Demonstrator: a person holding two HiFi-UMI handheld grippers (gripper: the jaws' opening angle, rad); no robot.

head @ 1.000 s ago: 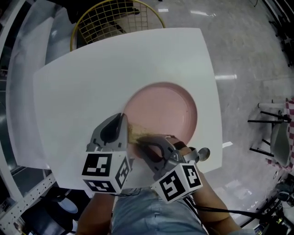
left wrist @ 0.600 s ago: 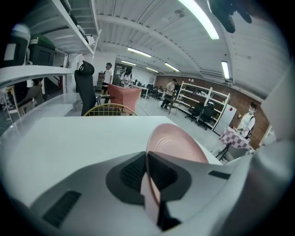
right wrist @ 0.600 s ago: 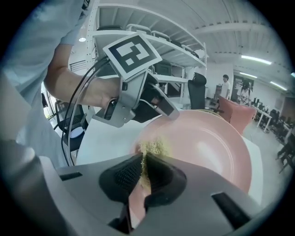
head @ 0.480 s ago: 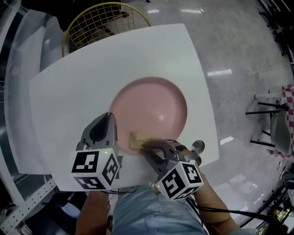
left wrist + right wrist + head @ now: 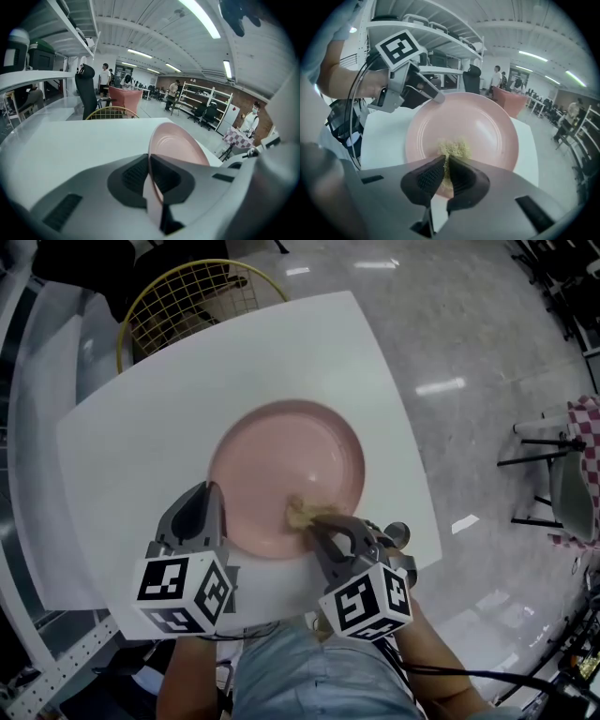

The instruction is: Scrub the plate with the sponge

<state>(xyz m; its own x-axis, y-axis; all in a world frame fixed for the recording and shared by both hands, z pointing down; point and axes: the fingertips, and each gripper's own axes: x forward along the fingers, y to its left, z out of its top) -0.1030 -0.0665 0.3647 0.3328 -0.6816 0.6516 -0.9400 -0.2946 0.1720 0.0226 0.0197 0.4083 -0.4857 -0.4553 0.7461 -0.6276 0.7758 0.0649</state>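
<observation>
Here, one pink plate [image 5: 286, 465] lies toward the near edge of the white surface [image 5: 141, 418]. My left gripper [image 5: 212, 504] is clamped on its near-left rim. My right gripper [image 5: 315, 523] pinches the one yellowish sponge [image 5: 300, 512] over the plate's near part. Bare surface spreads beyond and leftward.

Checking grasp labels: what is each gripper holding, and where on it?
Left gripper: shut on the plate, at its near rim. Right gripper: shut on the sponge, by its near end.
</observation>
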